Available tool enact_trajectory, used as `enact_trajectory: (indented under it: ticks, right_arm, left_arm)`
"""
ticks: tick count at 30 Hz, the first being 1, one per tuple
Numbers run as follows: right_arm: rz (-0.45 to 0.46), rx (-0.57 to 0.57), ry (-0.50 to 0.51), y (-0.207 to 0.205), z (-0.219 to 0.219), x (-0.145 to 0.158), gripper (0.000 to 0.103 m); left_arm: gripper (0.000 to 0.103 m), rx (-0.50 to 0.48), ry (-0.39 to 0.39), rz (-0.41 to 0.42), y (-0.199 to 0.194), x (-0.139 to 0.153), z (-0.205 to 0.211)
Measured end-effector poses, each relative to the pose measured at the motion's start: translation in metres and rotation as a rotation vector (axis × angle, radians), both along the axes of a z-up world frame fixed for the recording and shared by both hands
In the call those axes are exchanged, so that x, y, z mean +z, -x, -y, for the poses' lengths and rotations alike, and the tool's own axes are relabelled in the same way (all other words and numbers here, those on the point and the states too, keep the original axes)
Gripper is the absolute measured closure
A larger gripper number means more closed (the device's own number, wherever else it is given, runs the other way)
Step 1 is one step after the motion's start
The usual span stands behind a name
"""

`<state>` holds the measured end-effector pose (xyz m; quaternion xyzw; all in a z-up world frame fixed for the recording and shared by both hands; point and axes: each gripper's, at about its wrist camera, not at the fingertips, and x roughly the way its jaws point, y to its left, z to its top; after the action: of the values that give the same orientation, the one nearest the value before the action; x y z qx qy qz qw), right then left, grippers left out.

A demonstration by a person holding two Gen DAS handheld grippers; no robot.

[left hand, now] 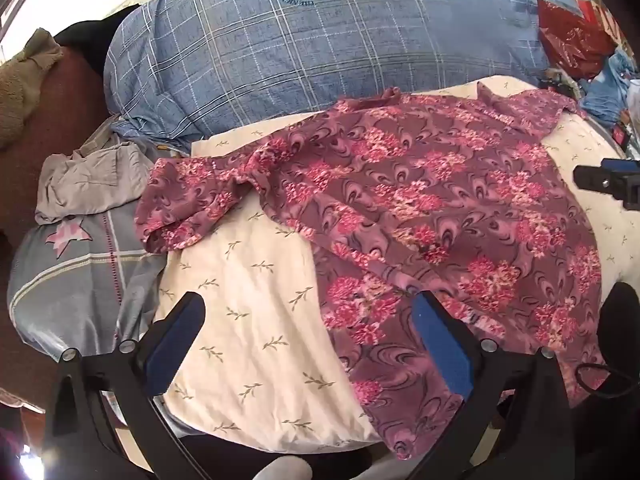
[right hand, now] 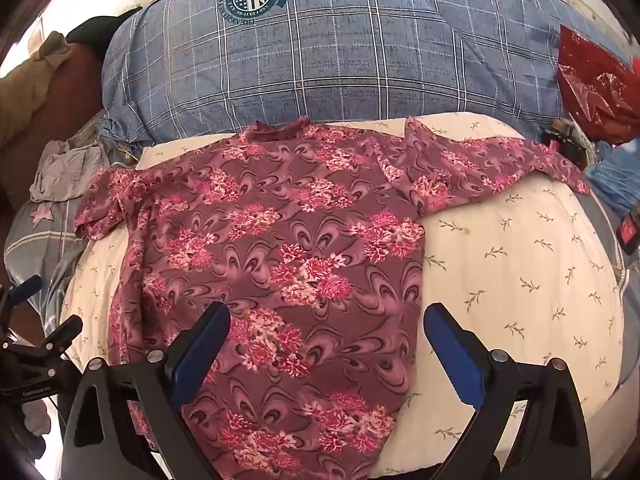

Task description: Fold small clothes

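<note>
The left gripper [left hand: 308,312] has its black jaws with blue pads spread wide and holds nothing; between them lie bare cream cloth and the lower left edge of the garment, and its right pad sits over the fabric's edge, though contact cannot be told. The right gripper [right hand: 326,328] is likewise spread wide and empty, hanging above the lower middle of the garment, with its left pad over the fabric and its right pad over the cream cloth just past the garment's edge.

The garment is a mauve short-sleeved top printed with pink flower clusters [right hand: 280,248]. It lies spread flat, collar toward the far side, one sleeve reaching out left and rumpled, the other stretched right. Its hem is nearest the grippers.

It rests on a cream cushion-like pad patterned with small olive sprigs [right hand: 520,272]. Behind the pad, touching its far edge, sits a large blue plaid pillow with a round printed emblem [right hand: 320,60]. To the left lie a crumpled grey garment [left hand: 88,180] and a grey-blue bedding piece with a pink star [left hand: 72,264]. A shiny red plastic bag [right hand: 596,80] sits at the far right, with something light blue [right hand: 616,180] below it.
</note>
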<state>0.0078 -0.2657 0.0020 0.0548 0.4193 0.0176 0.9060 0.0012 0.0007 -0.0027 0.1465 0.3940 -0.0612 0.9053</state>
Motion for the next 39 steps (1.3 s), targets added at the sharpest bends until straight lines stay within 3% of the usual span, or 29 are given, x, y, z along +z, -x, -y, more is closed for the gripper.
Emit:
enact_trajectory:
  ticks: [4,7,15,19,28,39]
  right_arm:
    - [-0.008,0.012,0.039,-0.001,-0.007,0.003,0.004]
    - [0.0,0.032,0.051,0.003,-0.013,0.004,0.004]
    - [-0.084,-0.047,0.03,0.001,0.006,-0.006,0.005]
    - [-0.075,-0.042,0.029,0.004,0.006,-0.006,0.005]
    - [-0.036,-0.009,0.135,0.018,-0.008,-0.005,0.005]
    - [-0.032,-0.111,0.162,0.043,0.015,-0.01,0.005]
  left_arm:
    - [0.0,-0.001,0.031,-0.034,-0.006,-0.001,-0.017]
    - [0.0,0.007,-0.013,-0.038,-0.001,-0.009,-0.007]
    - [0.0,0.016,-0.02,-0.035,0.002,-0.006,-0.007]
    - [0.0,0.019,-0.01,-0.044,0.001,-0.006,-0.009]
    - [0.0,-0.003,0.002,-0.05,0.003,-0.005,-0.003]
    - [0.0,-0.01,0.053,-0.058,-0.011,-0.001,-0.007]
